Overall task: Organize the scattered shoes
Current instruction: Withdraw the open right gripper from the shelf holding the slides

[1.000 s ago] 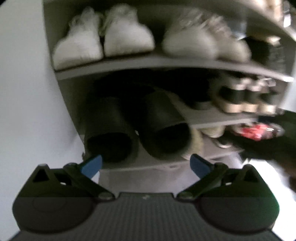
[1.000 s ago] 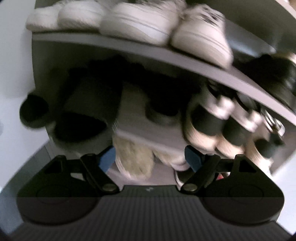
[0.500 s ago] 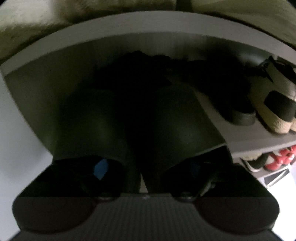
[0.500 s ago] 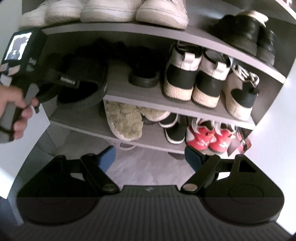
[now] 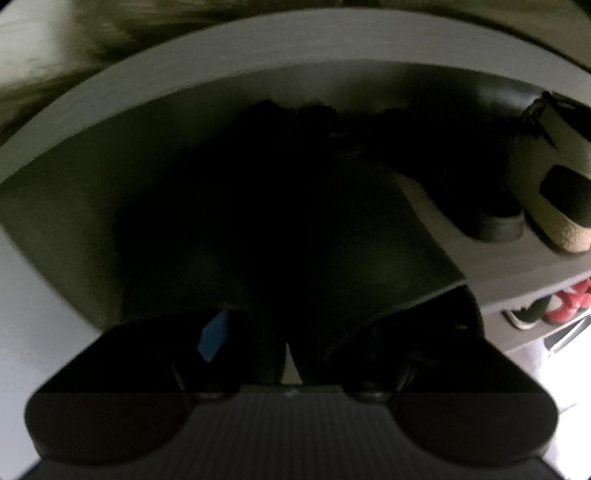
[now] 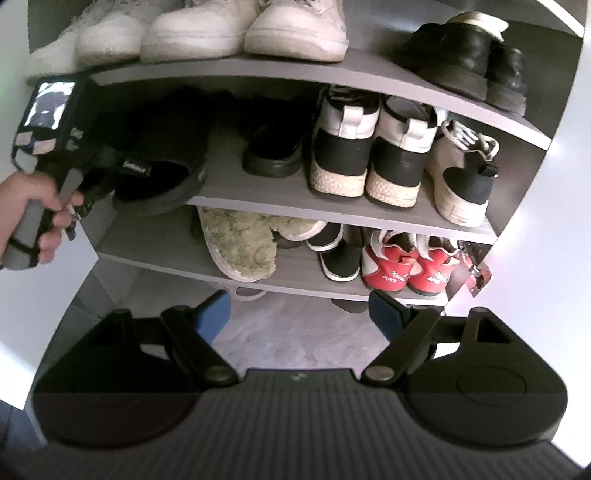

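Black rubber slide sandals (image 6: 162, 173), sitting side by side at the left end of the grey middle shelf (image 6: 258, 195), heels out over the front edge. Filling the left wrist view as a dark mass (image 5: 332, 258), dead ahead of the left gripper (image 5: 291, 339) and right up against its nose.

Pointing the left gripper (image 6: 110, 166) into the sandal openings, with the person's left hand (image 6: 33, 214) wrapping the handle. Showing just one blue pad (image 5: 214, 338) out on the gripper's left side; losing the other finger in the dark, so cannot tell whether those jaws are spread or gripping anything.

Hanging back with the right gripper (image 6: 295, 310), jaws spread wide and holding nothing, looking at the whole rack from in front.

Sharing the middle shelf, further to the left gripper's right: a black low clog with dark fuzzy lining (image 6: 273, 155), then white-and-black high-top sneakers with woven soles (image 6: 343, 147).

Sitting just ahead of the right gripper on the lowest shelf: a fluffy cream slipper (image 6: 240, 243) off to its left and red-and-white sneakers (image 6: 391, 262) off to its right.

Lining the top shelf, above and beyond the right gripper: white lace-up sneakers (image 6: 240, 29), and black leather loafers (image 6: 461, 55) further right.
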{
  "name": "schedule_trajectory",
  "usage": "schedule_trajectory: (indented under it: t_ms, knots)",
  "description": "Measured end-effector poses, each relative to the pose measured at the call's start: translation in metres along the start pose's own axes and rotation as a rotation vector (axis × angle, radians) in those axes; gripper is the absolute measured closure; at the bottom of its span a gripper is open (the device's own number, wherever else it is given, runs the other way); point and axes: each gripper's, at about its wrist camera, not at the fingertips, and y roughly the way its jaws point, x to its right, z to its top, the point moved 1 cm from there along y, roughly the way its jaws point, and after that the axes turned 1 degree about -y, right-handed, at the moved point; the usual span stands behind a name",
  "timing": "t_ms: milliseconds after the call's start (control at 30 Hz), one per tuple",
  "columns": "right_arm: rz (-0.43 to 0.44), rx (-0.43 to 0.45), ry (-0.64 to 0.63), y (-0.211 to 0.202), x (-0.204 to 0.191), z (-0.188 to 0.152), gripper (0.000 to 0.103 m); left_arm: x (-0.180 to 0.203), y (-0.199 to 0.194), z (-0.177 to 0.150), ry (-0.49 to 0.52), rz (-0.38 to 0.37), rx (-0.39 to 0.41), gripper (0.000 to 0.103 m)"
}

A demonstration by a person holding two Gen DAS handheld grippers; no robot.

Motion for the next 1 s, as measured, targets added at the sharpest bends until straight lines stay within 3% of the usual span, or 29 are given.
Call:
schedule_trajectory:
  t_ms: [167,267,433,633,800,1000]
  knots:
    - [-0.021,0.001,0.062,-0.016,-0.012,0.012,0.019,0.012,-0.037,-0.014,0.035,-0.063,-0.037,0.007]
    - [-0.03,0.0,0.101,-0.03,-0.011,0.017,0.019,0.028,-0.054,-0.015,0.088,-0.1,0.012,0.006]
    - [-0.048,0.027,0.142,-0.053,-0.002,0.021,0.019,0.023,-0.051,0.005,0.028,-0.079,0.03,0.006]
    - [-0.056,-0.016,0.174,-0.077,0.013,0.002,0.019,0.031,-0.094,0.005,0.056,-0.079,0.02,0.006]
    - [-0.031,-0.015,0.22,-0.134,0.05,0.002,0.019,0.045,-0.176,-0.01,0.07,-0.101,-0.01,0.005]
    - [0.126,-0.007,0.107,-0.192,0.106,0.008,0.019,0.091,-0.306,-0.028,0.046,-0.108,-0.017,0.0]
